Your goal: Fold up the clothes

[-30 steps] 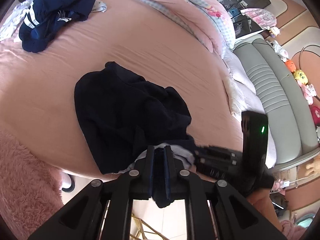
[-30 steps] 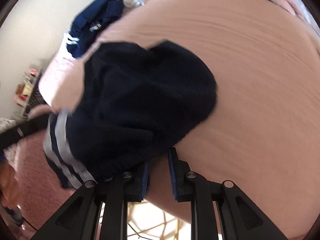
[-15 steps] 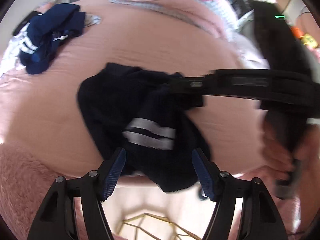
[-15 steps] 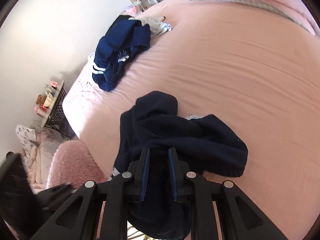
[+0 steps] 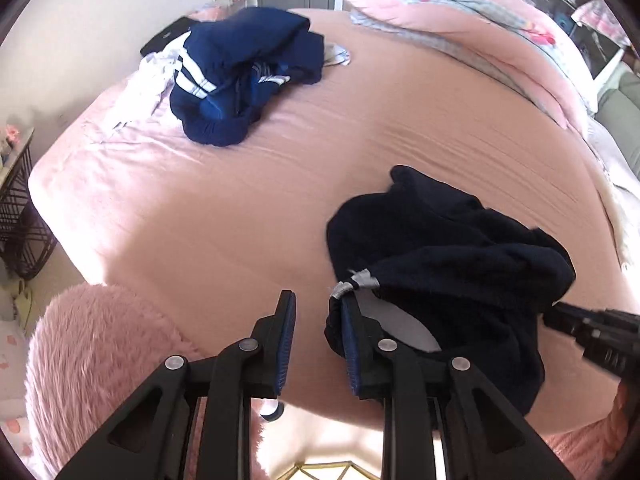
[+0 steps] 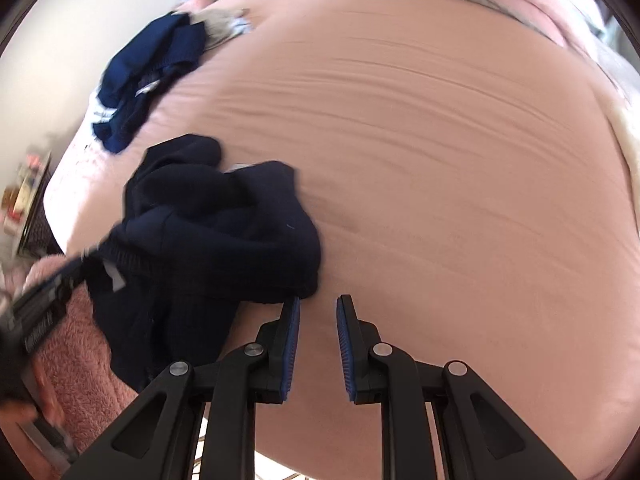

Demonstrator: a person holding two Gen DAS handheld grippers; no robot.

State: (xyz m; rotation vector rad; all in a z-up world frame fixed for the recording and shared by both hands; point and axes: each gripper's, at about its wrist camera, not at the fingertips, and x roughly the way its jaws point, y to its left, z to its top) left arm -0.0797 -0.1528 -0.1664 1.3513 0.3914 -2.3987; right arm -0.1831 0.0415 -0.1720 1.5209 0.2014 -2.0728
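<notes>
A crumpled dark navy garment [image 5: 448, 260] with a grey tag lies near the front edge of the pink bed [image 5: 280, 200]. My left gripper [image 5: 318, 304] points down at the bed's edge. Its jaws are closing with only sheet showing between them, and the garment's hem rests against the outside of the right finger. My right gripper [image 6: 318, 304] stands open over bare sheet, with the garment [image 6: 224, 232] just left of its left finger. In the left wrist view the right gripper [image 5: 554, 316] touches the garment's right side.
A blue garment with white stripes [image 5: 240, 80] lies heaped at the far left of the bed beside pale clothes. A pink quilt [image 5: 460, 12] runs along the far side. A fluffy pink seat [image 5: 100, 360] and a wire table [image 5: 20, 208] stand by the left corner.
My left gripper let go of the dark garment, opened wide, then narrowed and swung left of it. The garment slipped out of my right gripper's jaws and lies on the bed.
</notes>
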